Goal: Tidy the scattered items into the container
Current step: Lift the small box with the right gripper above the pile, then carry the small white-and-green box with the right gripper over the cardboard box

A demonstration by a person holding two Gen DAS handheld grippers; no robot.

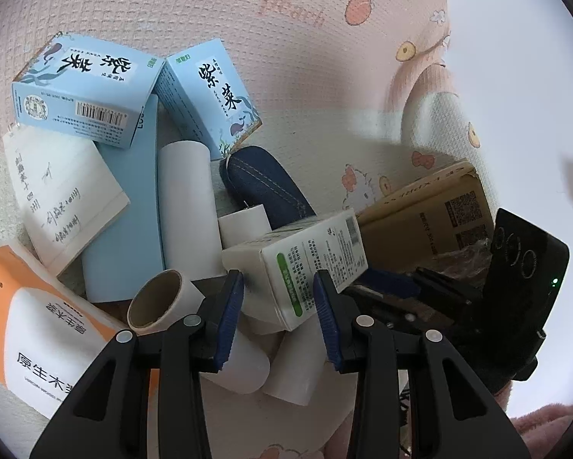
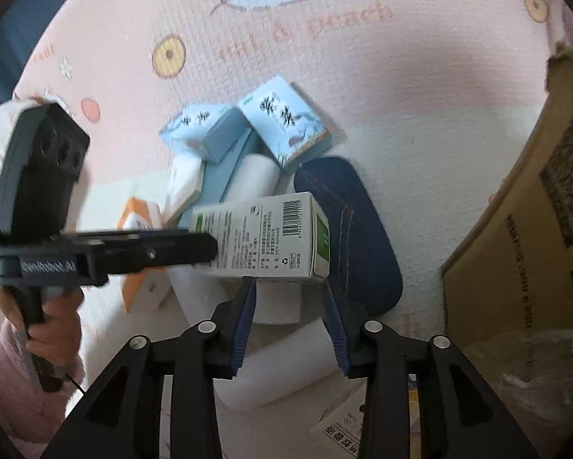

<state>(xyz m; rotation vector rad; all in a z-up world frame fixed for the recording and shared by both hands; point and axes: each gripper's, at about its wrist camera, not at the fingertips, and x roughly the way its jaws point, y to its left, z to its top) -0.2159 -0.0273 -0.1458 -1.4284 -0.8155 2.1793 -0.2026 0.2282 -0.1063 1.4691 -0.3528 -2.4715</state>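
While the left gripper pinches the near end of a white carton with green print, its blue pads pressed against the carton's two sides, the carton hangs tilted above a heap of scattered items on a pink cartoon-print play mat. From the right wrist view the same carton lies across the frame, gripped at its left end by the left gripper's black fingers, with a hand in a pink sleeve on the handle. The right gripper sits just under the carton's other end with its pads spread either side and not pressing it.

Beneath lie two light blue seaweed boxes, white paper rolls, a cardboard tube, a dark denim pouch, an orange-and-white tissue pack and a white paper packet. An open brown cardboard box stands to the right of the heap, apart from the carton.
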